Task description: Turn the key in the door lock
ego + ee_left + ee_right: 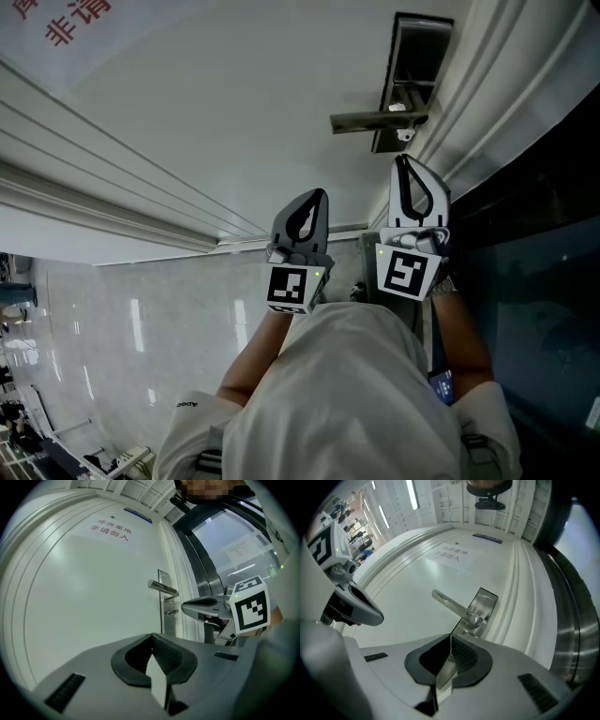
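Key [171, 612], how to grasp (judged): part the jaws of the right gripper [450, 638], set the pads flat on its head, clamp, then roll about its shaft; keep off the lever handle [163, 588].
Right gripper state: jaws together, empty.
Left gripper [151, 638]: jaws together, empty, left of the right one.
Key place: just ahead of the right tips, apart from them, under the handle.
Key look: small, metallic, protruding from the lock plate [163, 623].

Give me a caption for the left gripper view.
Right gripper hovers close to the key in the white door, below the lever handle.
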### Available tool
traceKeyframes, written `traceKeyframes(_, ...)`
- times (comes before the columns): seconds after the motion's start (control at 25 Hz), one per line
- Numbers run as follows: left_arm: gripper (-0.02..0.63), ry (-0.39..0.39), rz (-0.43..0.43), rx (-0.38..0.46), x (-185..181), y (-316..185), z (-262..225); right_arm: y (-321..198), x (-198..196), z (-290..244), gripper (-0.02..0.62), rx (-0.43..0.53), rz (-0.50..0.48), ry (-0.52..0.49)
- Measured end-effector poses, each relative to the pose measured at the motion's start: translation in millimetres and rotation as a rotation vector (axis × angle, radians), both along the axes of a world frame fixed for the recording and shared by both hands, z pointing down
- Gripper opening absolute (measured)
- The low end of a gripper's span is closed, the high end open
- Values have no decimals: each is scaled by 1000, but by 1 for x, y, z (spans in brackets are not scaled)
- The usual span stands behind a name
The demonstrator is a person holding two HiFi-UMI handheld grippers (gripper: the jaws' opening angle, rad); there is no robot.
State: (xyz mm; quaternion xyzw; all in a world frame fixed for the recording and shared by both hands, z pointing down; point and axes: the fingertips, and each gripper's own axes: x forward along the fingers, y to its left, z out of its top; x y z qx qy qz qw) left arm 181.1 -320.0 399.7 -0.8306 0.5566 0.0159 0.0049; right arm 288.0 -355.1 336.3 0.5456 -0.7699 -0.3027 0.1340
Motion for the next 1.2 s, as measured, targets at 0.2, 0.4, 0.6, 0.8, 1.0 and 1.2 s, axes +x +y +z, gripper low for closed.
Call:
traceKeyframes(0.2, 9, -4, -51, -4, -12, 6, 1, 9, -14, 6, 3, -45, -81, -92)
traceKeyframes(0.4, 9, -7, -153, -11, -38, 20, 1, 16, -41, 13, 3, -156, -212, -304)
traceKeyframes(0.6, 9, -8, -292, -22, -54, 4, -9, -7, -61, 30, 3, -409, -386, -429)
traceKeyframes(0.8, 9, -1, -425, -29, -88, 24, -9, 8, -103, 46, 3, -580, -552, -478)
traceKeyframes(1.0, 9, 8, -557, -49, -134, 46, 2, 27, -156, 53, 3, -661, -725, -479)
traceKeyframes(1.2, 9, 16, -660, -65, -170, 67, 14, 44, -196, 63, 3, -739, -818, -476)
